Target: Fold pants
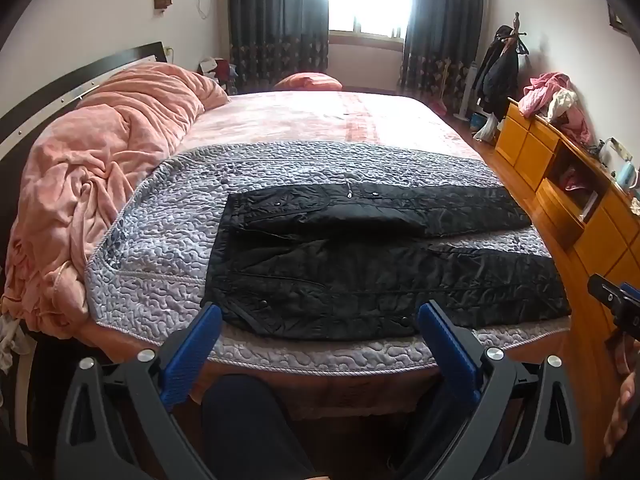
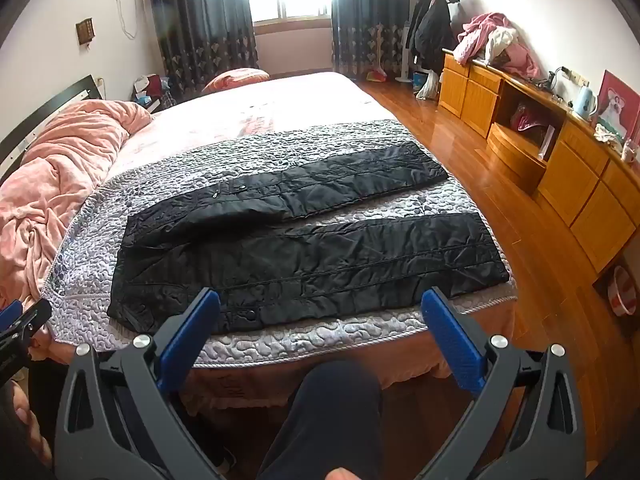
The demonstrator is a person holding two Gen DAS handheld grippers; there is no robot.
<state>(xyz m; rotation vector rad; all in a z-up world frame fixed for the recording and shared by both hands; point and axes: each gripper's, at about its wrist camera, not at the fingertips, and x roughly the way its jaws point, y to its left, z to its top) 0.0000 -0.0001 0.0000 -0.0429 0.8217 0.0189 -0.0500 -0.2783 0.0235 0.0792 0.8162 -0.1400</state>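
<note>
Pants (image 1: 372, 268): black, flat on the quilt (image 1: 160, 232), legs apart, waist leftward. Left gripper (image 1: 320, 320) and right gripper (image 2: 320, 306): both spread wide, holding nothing. We should pinch the near leg's edge at waist and hem, then lift evenly over.

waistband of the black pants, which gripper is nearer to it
Left. The left gripper hovers open over the near bed edge by the waistband of the black pants; the right gripper, also open, sits further along the near leg.

Both tools have blue ribbed fingers (image 1: 188, 360) on black frames with silver screws (image 2: 499, 341).
</note>
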